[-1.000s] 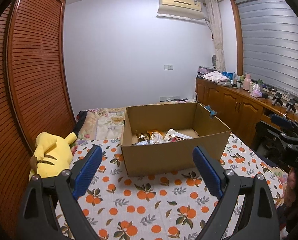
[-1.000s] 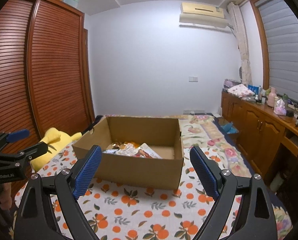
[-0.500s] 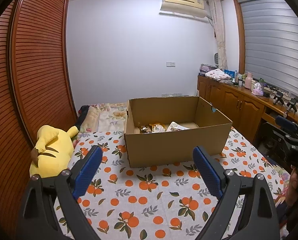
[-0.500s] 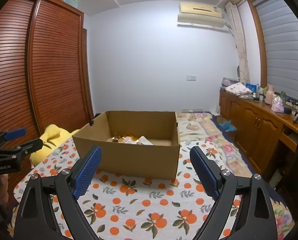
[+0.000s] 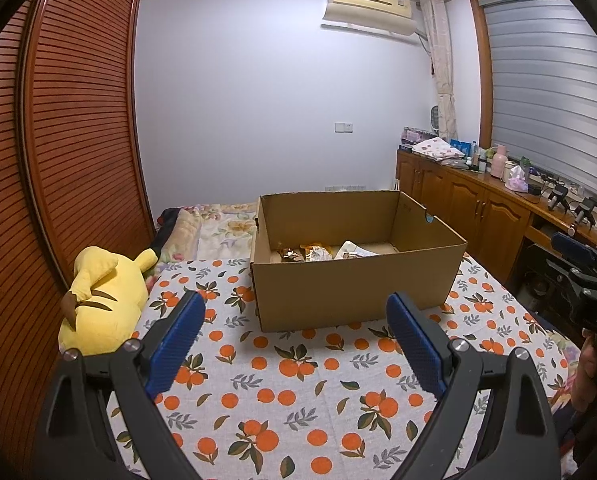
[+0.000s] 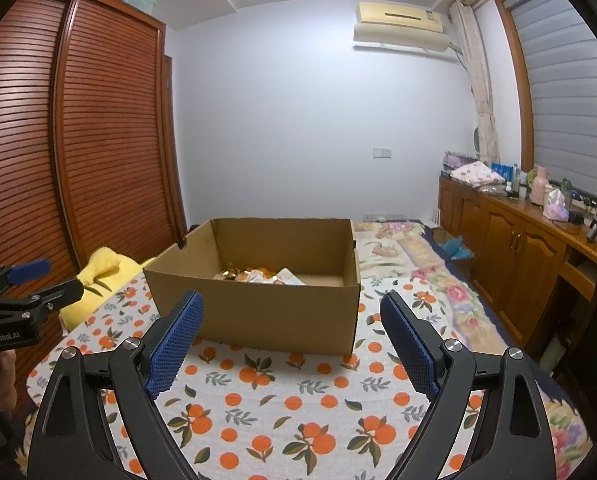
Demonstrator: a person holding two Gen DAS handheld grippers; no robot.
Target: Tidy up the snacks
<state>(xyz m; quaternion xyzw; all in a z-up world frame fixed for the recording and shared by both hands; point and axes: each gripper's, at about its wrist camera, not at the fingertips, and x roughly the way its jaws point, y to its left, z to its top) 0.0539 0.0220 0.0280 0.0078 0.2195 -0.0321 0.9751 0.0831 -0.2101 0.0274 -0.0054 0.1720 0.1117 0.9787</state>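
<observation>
Both grippers backed away from cardboard box (image 5: 358,264) at 12 o'clock; left gripper (image 5: 296,340) and right gripper (image 6: 292,340) wide open, empty. Snack packets (image 5: 322,254) inside; likely finished.

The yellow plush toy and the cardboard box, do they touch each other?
Apart. In the left wrist view a wide strip of orange-patterned sheet lies between the yellow plush toy and the cardboard box.

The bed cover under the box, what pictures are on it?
The bed cover is white with oranges and green leaves, clearest in the left wrist view.
</observation>
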